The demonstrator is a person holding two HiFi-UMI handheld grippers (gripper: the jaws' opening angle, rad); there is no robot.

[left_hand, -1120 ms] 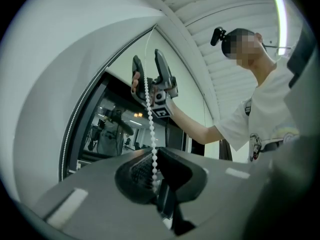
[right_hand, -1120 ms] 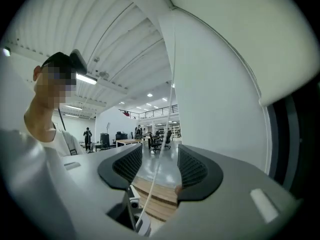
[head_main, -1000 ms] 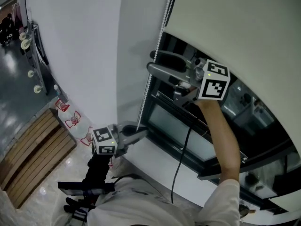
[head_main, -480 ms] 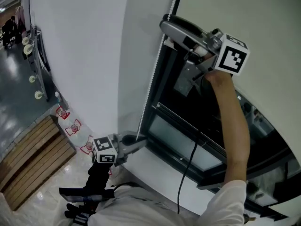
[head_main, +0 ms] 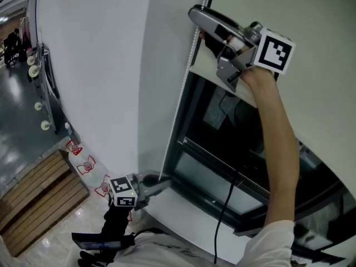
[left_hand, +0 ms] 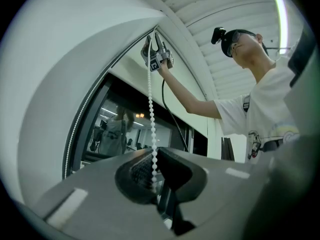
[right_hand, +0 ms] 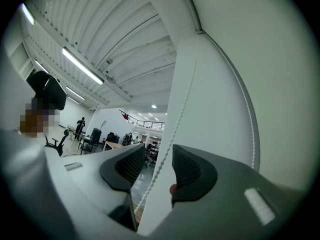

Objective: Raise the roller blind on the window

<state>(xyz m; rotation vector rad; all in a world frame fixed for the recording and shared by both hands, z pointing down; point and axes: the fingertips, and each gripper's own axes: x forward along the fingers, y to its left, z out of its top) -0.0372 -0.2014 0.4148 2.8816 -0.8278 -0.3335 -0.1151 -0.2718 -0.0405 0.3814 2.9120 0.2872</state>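
Two grippers work one white beaded pull chain (head_main: 181, 99), which runs vertically. The left gripper (head_main: 164, 181) clamps it low down. High above, the right gripper (head_main: 203, 29) sits beside the cream roller blind (head_main: 322, 15), its jaws wide but just closing around the untouched chain.

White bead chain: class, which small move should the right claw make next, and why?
Probably close the right claw on the white bead chain: its jaws have just been closing but stand apart around it, while the left claw grips it lower down.
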